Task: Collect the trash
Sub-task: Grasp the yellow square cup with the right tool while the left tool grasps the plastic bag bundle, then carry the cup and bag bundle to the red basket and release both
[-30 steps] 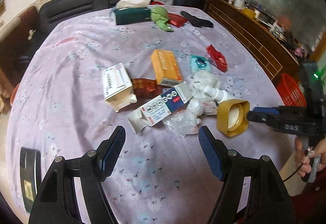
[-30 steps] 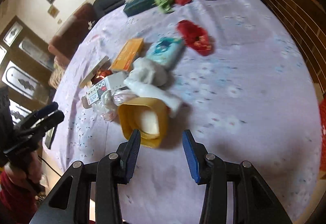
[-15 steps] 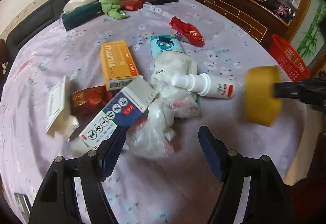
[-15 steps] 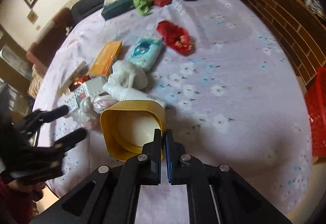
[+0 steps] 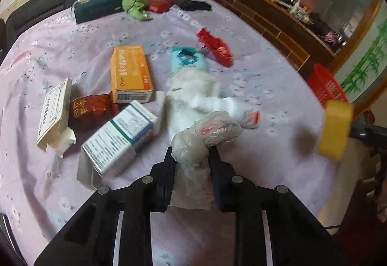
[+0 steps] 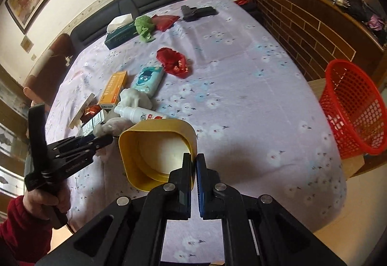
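Observation:
My left gripper has its jaws closing on a crumpled clear plastic bag, and both pads press its sides. The bag lies at the near edge of a heap of trash on the purple flowered tablecloth. My right gripper is shut on the rim of a yellow square cup and holds it above the cloth. In the left wrist view the yellow cup hangs at the right, blurred. A red mesh basket stands off the table's right edge.
The heap holds a white spray bottle, a tissue wad, an orange box, a blue-white box, a white box, a red foil packet, a teal wipes pack and a red wrapper.
My left gripper moved in over the heap and closed on the plastic bag. My right gripper shut on the yellow cup's rim and lifted it off the cloth toward the right.

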The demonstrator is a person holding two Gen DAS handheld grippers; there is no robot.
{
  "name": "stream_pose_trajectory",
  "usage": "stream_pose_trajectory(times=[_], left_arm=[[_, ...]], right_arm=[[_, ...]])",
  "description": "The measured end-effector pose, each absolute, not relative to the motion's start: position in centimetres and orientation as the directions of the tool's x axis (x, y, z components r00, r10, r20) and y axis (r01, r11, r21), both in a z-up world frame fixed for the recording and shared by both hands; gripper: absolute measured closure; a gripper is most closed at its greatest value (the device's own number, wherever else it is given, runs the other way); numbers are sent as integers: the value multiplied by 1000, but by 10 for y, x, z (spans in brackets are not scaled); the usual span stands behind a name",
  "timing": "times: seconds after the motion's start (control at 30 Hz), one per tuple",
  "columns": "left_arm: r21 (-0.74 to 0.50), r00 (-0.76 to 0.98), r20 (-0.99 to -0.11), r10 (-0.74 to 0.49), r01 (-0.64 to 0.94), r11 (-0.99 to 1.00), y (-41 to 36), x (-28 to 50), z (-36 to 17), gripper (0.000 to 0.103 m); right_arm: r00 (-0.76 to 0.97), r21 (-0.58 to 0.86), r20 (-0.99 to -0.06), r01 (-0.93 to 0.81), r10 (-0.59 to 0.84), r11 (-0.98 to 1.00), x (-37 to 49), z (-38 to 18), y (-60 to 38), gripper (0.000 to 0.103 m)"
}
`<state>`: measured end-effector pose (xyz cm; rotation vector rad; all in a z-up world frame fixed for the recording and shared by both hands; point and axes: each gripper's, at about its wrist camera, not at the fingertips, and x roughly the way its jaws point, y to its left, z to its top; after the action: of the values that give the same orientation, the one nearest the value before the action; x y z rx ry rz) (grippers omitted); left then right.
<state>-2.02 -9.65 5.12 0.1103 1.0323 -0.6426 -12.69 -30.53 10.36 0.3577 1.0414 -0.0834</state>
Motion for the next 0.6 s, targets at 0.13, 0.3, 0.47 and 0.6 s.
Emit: stream_pose_trajectory(times=[0.13, 0.3, 0.47, 0.6], left_arm=[[-226, 361, -797, -484, 565, 794, -104, -39, 66, 78], [-180, 405, -797, -448, 548, 817, -119, -57, 73, 77], [-159, 439, -794, -420, 516, 842, -132, -68, 81, 77], [-152, 456, -794, -401, 491, 858, -140, -69, 85, 77]], right_arm=[[513, 223, -855, 234, 74, 946, -136, 108, -302, 99], [494, 218, -866, 230, 79, 948, -138, 99, -302, 99], [494, 222, -864, 203, 96, 954, -130, 100, -309, 99], [507, 233, -854, 167, 119, 958, -128, 103, -315, 99]])
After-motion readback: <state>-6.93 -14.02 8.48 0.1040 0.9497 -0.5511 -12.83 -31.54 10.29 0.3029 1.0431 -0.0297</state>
